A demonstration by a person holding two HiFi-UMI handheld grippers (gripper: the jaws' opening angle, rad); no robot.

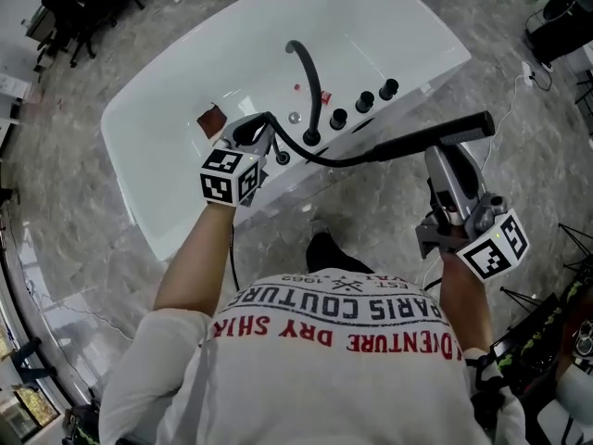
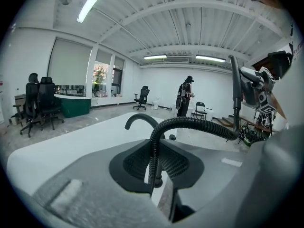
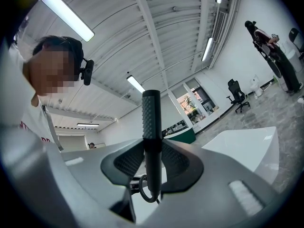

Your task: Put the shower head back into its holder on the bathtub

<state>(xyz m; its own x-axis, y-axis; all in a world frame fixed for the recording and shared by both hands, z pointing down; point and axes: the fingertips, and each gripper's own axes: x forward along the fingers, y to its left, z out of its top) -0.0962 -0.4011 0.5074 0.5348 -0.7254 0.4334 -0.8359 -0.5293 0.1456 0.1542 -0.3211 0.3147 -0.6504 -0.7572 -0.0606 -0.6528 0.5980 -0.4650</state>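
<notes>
Right gripper (image 3: 152, 165) clamps the shower head (image 1: 463, 128), left gripper (image 2: 154, 167) pinches the hose (image 1: 334, 160) at the bathtub (image 1: 162, 202) rim; feed slack, lower straight.

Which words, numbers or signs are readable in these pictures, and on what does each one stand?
"PARIS COUTURE": shirt, black letters, upside down in the head view.
"DVENTURE DRY SHIR": same shirt, red letters, both ends hidden.
Small print beside them: too small to read.
Left marker cube, right marker cube: patterns only, no words.

Overhead head view, low gripper views, shared bathtub (image 1: 130, 128)
</notes>
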